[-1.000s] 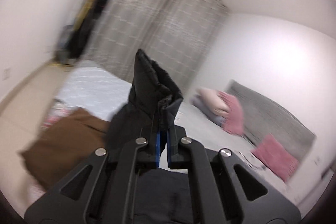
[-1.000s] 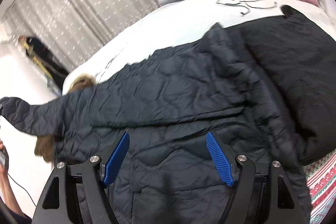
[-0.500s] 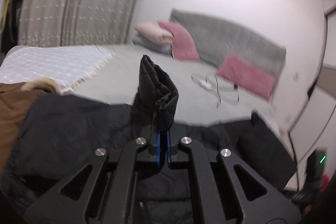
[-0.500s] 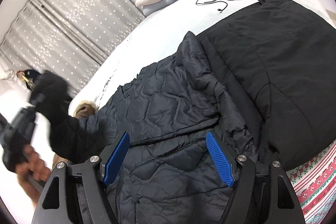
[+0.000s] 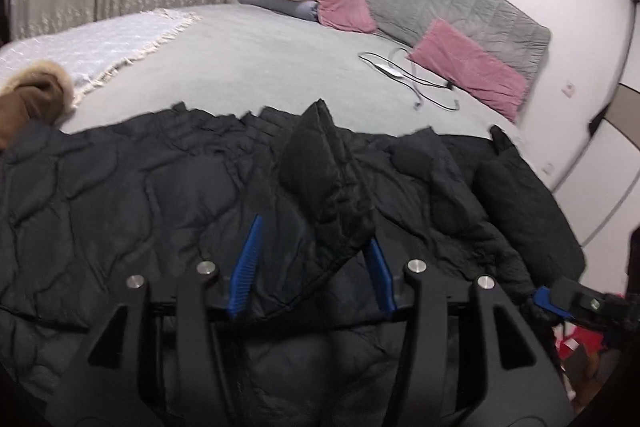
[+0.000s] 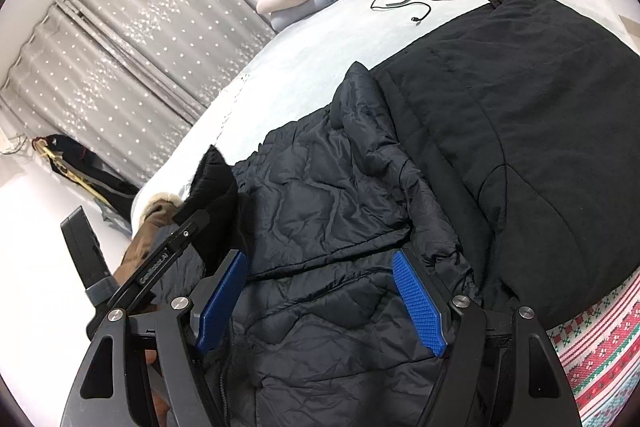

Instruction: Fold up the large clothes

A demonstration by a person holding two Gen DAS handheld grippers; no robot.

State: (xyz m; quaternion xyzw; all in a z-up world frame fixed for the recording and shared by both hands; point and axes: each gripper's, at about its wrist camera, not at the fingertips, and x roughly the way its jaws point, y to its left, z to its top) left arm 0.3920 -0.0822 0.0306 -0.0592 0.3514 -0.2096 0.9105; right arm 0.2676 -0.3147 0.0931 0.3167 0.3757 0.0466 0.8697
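Since the left tool [image 5: 312, 263] is now spread around the sleeve cuff [image 5: 320, 179], lay it flat on the dark quilted jacket [image 6: 328, 211] on the bed [image 5: 248, 67]; the right tool [image 6: 320, 299] hovers spread above.

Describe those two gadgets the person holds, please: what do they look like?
Both are matte black angular frames with triangular cut-outs and silver bolts. Each carries two fingers faced with ribbed blue pads: left gripper, right gripper. The left one's side bears small white lettering, seen from the right wrist camera.
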